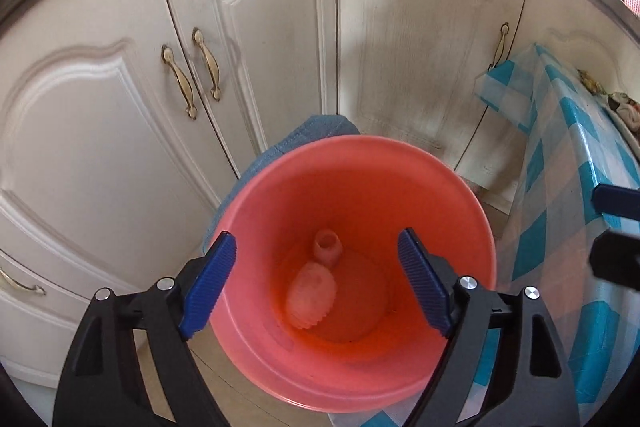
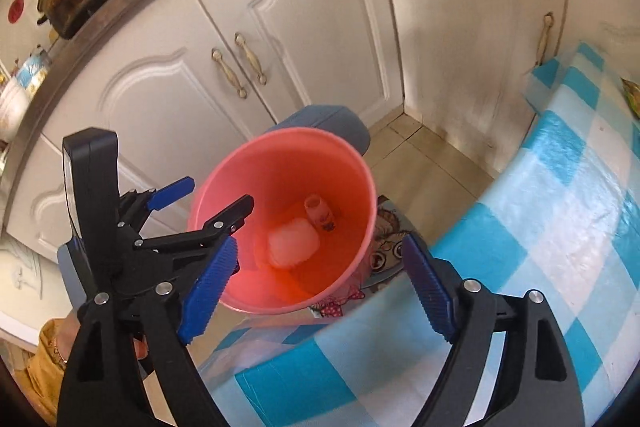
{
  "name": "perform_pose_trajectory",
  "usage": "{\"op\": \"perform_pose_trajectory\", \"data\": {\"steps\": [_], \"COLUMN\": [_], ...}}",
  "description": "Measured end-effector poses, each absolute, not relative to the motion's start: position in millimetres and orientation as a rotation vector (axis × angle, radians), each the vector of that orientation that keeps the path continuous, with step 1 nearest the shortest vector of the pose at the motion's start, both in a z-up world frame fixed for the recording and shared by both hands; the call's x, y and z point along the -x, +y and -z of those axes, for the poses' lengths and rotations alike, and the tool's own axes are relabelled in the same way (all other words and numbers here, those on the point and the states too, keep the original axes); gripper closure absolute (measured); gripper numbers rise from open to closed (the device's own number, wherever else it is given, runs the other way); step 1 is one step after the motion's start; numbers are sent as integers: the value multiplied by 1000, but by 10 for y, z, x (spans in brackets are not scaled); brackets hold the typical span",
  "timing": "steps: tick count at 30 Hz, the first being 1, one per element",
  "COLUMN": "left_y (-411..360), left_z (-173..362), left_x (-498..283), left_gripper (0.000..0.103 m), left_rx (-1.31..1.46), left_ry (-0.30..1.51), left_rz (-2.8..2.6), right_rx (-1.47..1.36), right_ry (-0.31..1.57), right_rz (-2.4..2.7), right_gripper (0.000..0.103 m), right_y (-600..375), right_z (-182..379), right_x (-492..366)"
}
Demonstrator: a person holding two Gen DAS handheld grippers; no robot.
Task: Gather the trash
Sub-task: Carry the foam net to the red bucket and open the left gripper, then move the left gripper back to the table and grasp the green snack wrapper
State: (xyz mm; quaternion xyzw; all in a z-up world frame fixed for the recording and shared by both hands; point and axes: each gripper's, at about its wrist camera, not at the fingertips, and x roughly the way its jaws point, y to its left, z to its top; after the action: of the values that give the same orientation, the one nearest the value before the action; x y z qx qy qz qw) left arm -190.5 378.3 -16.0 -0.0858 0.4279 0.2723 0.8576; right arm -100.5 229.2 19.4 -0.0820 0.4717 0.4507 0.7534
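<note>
Both the left tool and right tool are released and hold nothing. They are positioned above the pink bin, where a small bottle and crumpled wrapper are deposited, beside the checkered tabletop.

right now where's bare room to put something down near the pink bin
The blue checked tablecloth is bare to the right of the pink bin. Bare floor tiles lie between the bin, the cupboard doors and the cloth. It is crowded at the bin's mouth: the left gripper and right gripper both hang there, open.
</note>
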Motion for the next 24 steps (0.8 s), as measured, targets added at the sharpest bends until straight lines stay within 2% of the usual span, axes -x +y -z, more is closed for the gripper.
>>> {"op": "perform_pose_trajectory", "data": {"steps": [5,6,10,24], "left_y": [3575,3512,3271,2355], "left_z": [-4,-54,-208,-633], "left_x": [1812,1792,1709,1373], "left_gripper": [13,13,7,7], "left_rx": [77,52,-22,-122], "left_ry": [877,867,833,762], "left_rz": [-590,-594,-599,-468], "right_rx": [100,100,-5,-249], "right_ry": [990,990,960,879], "right_rz": [-929,-929,-877,-734], "right_gripper": [18,13,13,11], "right_y": [1927,1927,1476,310], "right_z": [-311,-311,-406,-619], "right_x": [946,946,883,724]}}
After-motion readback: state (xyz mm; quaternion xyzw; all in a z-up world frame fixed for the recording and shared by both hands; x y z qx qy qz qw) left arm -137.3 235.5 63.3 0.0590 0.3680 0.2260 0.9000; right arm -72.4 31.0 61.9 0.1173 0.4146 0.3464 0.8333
